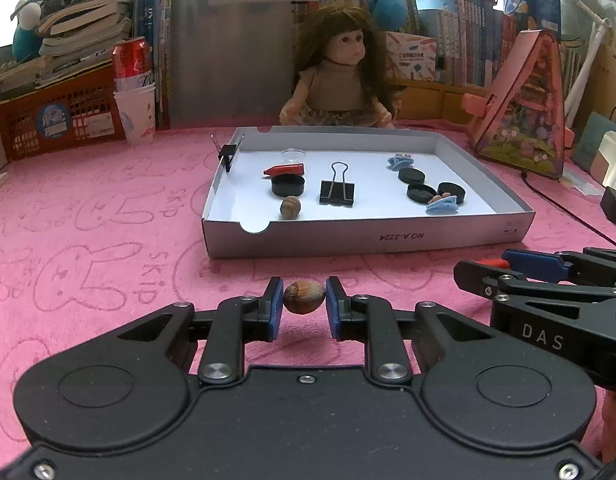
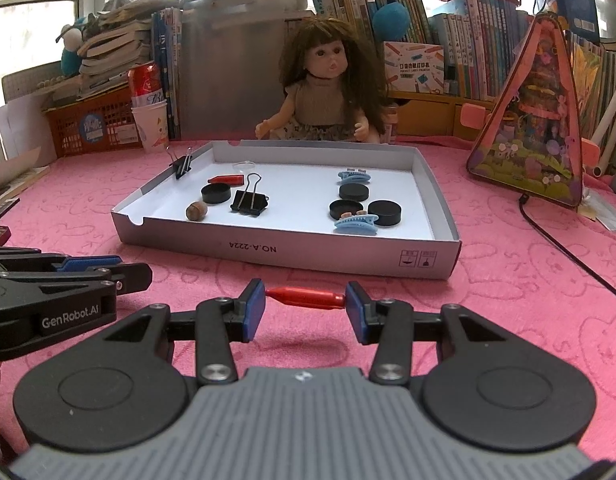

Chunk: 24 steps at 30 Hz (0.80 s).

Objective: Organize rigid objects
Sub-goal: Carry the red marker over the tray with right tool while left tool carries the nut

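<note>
My left gripper [image 1: 304, 300] is shut on a brown nut [image 1: 304, 297], held just above the pink cloth in front of the white box lid [image 1: 367, 236]. My right gripper [image 2: 305, 299] is shut on a red pointed cap [image 2: 306, 297], gripped end to end, also in front of the lid [image 2: 284, 254]. Inside the lid lie another nut [image 1: 290, 207], a red cap [image 1: 284, 169], black binder clips [image 1: 337, 192], black round lids [image 1: 288, 185] and blue hair clips [image 1: 441, 205]. The right gripper also shows in the left wrist view [image 1: 507, 276].
A doll [image 1: 339, 76] sits behind the lid. An orange basket [image 1: 56, 120], a red can [image 1: 132, 58] on paper cups, books and a grey bin stand at the back. A pink triangular toy house [image 1: 523, 112] and a black cable [image 1: 567, 216] are at right.
</note>
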Available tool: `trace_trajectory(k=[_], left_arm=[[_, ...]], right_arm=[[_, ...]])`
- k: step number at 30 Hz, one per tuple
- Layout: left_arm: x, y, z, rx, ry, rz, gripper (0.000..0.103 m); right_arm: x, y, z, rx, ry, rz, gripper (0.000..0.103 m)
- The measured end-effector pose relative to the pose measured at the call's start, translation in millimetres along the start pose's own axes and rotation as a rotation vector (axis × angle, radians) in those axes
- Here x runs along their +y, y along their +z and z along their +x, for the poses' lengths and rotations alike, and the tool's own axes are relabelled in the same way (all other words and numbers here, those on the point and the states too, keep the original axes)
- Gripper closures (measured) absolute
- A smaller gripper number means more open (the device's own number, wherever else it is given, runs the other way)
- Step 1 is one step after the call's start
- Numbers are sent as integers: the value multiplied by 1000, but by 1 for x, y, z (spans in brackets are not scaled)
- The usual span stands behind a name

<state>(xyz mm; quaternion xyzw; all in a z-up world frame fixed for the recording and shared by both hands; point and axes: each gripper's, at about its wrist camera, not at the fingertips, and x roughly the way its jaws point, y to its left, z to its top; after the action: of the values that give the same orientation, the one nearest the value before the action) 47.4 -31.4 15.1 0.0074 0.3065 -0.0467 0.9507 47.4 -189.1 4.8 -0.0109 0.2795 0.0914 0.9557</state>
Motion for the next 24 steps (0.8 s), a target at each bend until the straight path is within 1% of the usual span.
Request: trace_trajectory(k=[10,24], left_arm=[[0,5,-3,-4,-18,-2,82],[6,22,-5,-28,-39,-13,82]], right_arm=[[-1,7,-2,-13,-1,0,54],[-3,19,0,-26,-2,-9,54]])
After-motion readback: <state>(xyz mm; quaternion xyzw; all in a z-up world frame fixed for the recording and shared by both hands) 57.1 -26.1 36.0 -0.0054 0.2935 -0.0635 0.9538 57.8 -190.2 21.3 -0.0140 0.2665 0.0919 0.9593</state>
